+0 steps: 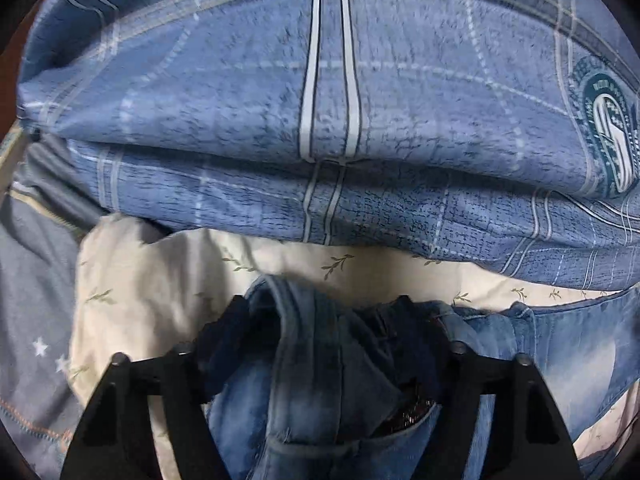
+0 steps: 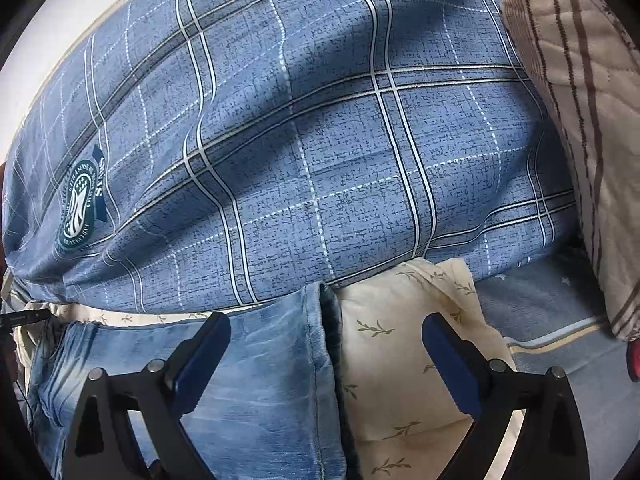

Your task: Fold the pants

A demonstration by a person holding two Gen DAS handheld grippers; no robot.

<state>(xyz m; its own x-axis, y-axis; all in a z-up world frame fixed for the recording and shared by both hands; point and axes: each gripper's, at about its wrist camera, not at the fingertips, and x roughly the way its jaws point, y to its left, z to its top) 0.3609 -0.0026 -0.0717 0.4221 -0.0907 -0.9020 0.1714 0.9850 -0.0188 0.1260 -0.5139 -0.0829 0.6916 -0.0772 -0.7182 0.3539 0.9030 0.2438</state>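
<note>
left hand-held gripper (image 1: 328, 336): its black jaws are closed on a bunched wad of the faded blue denim pants (image 1: 320, 380), waistband end, with dark inner fabric showing between the fingers.
right hand-held gripper (image 2: 326, 344): spread wide, holding nothing; its blue-padded fingers (image 2: 202, 354) stand either side of the folded edge of the pants (image 2: 276, 360), one over the denim, the other over the cream cloth.
pants: lying on the cream leaf-print pillowcase (image 2: 384, 344), just below the quilt; in the right wrist view the folded edge runs straight down the frame and the far corner touches the quilt's hem.
blue plaid quilt with white lines and a round green badge (image 2: 304, 140): piled high behind the pants, filling the upper part of both views.
grey-blue bed sheet with small white stars (image 1: 36, 312): under the pillowcase.
beige quilted cushion with brown stripes (image 2: 580, 100): at the right edge, leaning against the quilt.
</note>
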